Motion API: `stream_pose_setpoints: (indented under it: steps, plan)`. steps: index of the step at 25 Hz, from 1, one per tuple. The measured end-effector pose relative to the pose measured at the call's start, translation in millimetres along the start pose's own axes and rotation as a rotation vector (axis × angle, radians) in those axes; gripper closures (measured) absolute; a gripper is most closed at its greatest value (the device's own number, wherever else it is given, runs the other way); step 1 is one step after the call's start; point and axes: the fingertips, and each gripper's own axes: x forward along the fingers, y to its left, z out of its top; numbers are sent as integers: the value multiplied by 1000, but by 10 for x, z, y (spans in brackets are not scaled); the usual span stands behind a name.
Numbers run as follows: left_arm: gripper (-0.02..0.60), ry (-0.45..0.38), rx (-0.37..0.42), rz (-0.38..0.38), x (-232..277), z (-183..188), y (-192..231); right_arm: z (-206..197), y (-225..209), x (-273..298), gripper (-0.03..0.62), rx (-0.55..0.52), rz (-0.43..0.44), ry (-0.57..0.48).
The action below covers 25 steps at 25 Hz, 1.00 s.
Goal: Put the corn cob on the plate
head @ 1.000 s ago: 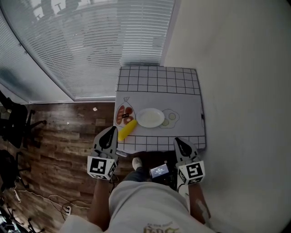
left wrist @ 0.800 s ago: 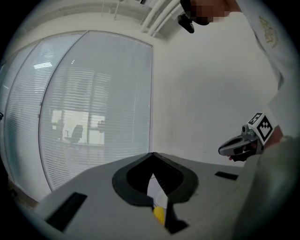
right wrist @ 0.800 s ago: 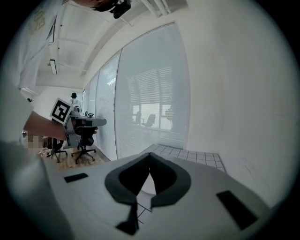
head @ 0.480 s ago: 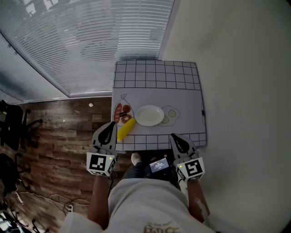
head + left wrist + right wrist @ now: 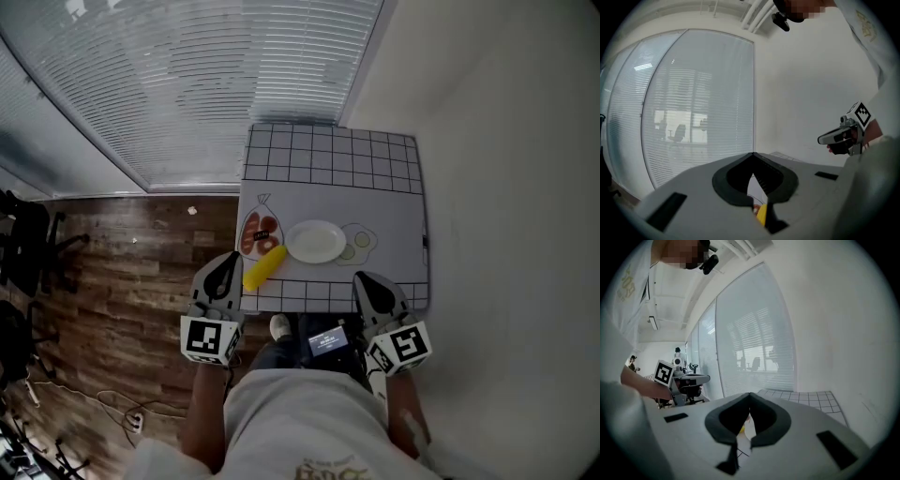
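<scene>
A yellow corn cob (image 5: 264,266) lies slantwise on the small table (image 5: 394,202), just left of an empty white plate (image 5: 316,241). My left gripper (image 5: 225,269) hovers at the table's near left corner, shut and empty, its tip close beside the cob's near end. A sliver of the cob (image 5: 761,213) shows below its closed jaws in the left gripper view. My right gripper (image 5: 367,284) is at the table's near right edge, also shut with nothing in it. In the right gripper view a bit of the plate (image 5: 749,429) shows past the closed jaws.
The table's cover has a black grid band at the far end and along the near edge. A printed bag of red food (image 5: 260,232) lies left of the plate and printed egg shapes (image 5: 358,244) to its right. Window blinds (image 5: 187,84) stand beyond; a white wall (image 5: 506,187) is right.
Both grippers have shifted slightly along the table's near edge; the head view has swung a little. Both stay shut. The cob and plate have not moved on the table.
</scene>
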Motion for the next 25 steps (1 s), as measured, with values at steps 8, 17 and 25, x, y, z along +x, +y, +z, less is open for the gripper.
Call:
stream_pose_setpoints:
  steps: [8,17,25]
  plan:
    - [575,26,46,46,26,17,95,33,-15,308,588,-65,63,39]
    - [574,64,125,44,161,-73,8,51,-18,583,588,-77,155,66]
    - [574,135,193,6,293,-235,-119,-82,44,762,588,-131,237,131]
